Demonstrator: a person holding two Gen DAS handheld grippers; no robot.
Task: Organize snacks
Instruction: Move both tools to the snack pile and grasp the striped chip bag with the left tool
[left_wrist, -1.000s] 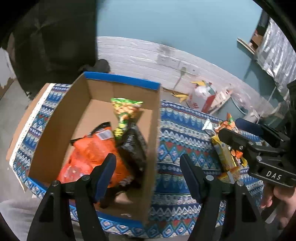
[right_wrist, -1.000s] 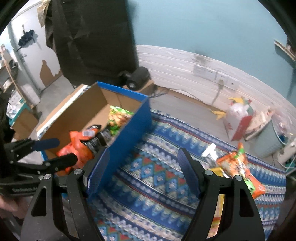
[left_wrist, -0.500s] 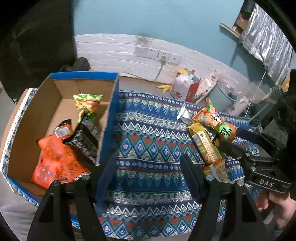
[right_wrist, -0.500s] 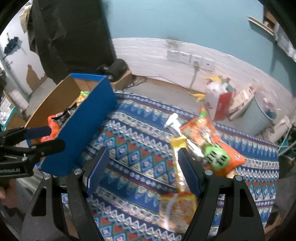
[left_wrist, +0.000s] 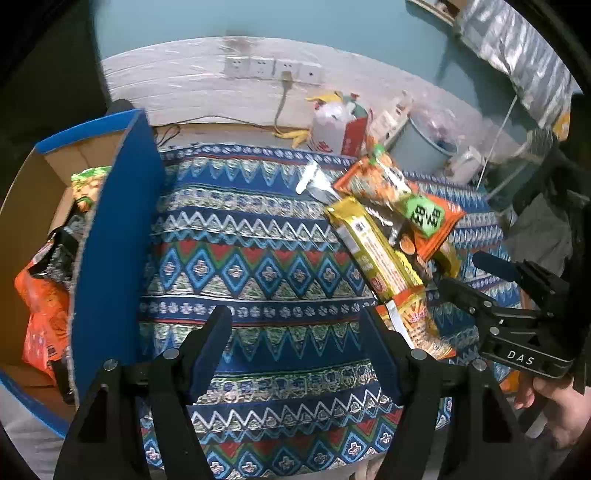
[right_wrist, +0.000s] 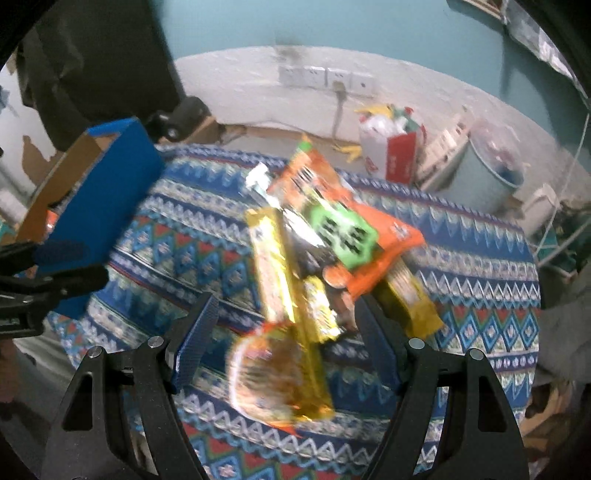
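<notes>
target: snack pile (right_wrist: 325, 258), just ahead of right gripper (right_wrist: 284, 332), yellow packet (right_wrist: 284, 288) lengthwise between its jaws | jaws: both apart, empty | nearer: right; left gripper (left_wrist: 295, 347) faces bare table (left_wrist: 251, 266), pile off to its right | destination: box (left_wrist: 114, 258) left of both | obstruction: overlapping packets

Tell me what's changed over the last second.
Both grippers swung away from the cardboard box toward the snack pile; the right gripper now hovers over it, the left gripper over bare cloth. Nothing gripped or released: jaws open, packets unmoved.
</notes>
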